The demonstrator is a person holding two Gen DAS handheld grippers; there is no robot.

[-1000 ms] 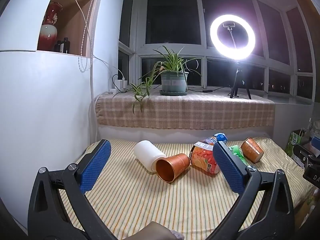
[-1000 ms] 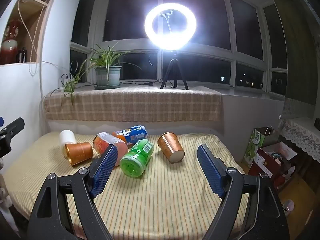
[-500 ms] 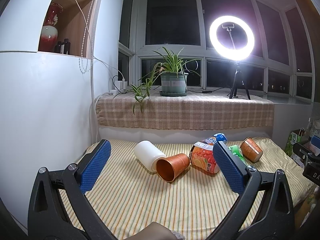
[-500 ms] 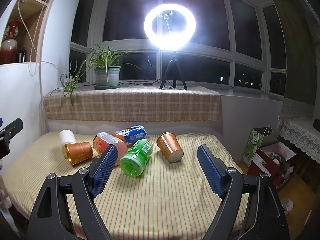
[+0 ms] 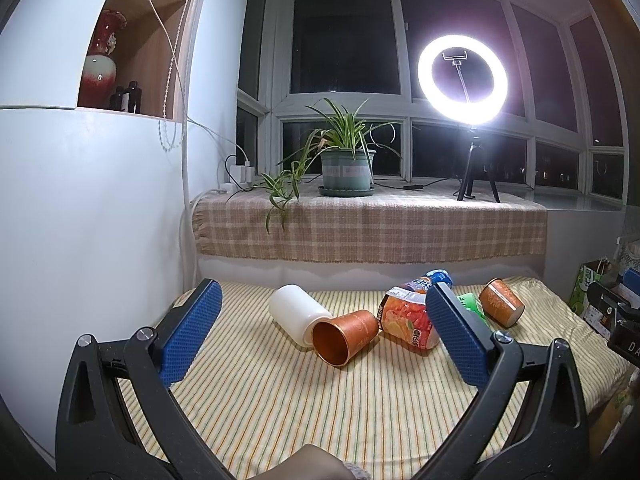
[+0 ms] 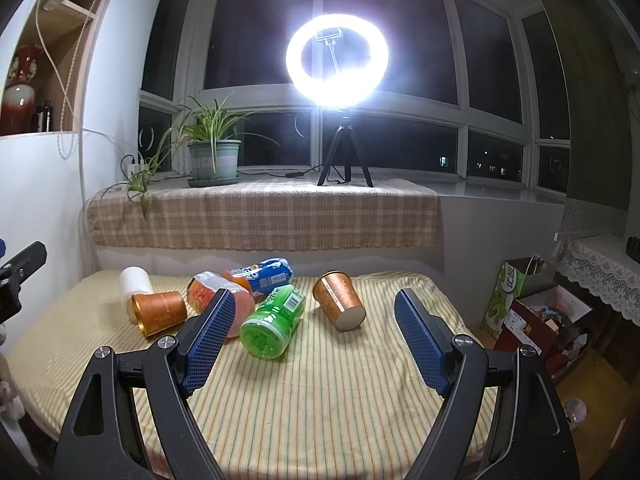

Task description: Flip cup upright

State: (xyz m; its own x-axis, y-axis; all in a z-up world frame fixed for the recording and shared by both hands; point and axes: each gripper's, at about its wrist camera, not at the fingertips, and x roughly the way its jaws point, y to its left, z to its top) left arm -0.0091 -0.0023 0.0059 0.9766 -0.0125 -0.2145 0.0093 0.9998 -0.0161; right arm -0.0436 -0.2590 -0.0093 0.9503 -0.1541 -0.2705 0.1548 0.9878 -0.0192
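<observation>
Two copper cups lie on their sides on the striped table. One copper cup [image 5: 345, 336] [image 6: 159, 313] lies with its mouth toward me, against a white cup [image 5: 295, 313] [image 6: 135, 280]. The other copper cup [image 5: 501, 307] [image 6: 339, 299] lies further right, its base toward the right wrist camera. My left gripper [image 5: 324, 334] is open and empty, held short of the first copper cup. My right gripper [image 6: 316, 334] is open and empty, short of the green jar and the second cup.
An orange-label bottle [image 5: 406, 322] [image 6: 216, 294], a blue can [image 6: 262, 274] and a green jar [image 6: 274, 322] lie between the cups. A cloth-covered sill [image 6: 264, 216] carries a potted plant [image 6: 214, 156] and a ring light [image 6: 337, 56]. Bags and boxes [image 6: 536, 300] stand right of the table [image 6: 320, 400].
Both views have shifted very slightly; the objects have not moved and both grippers stay open.
</observation>
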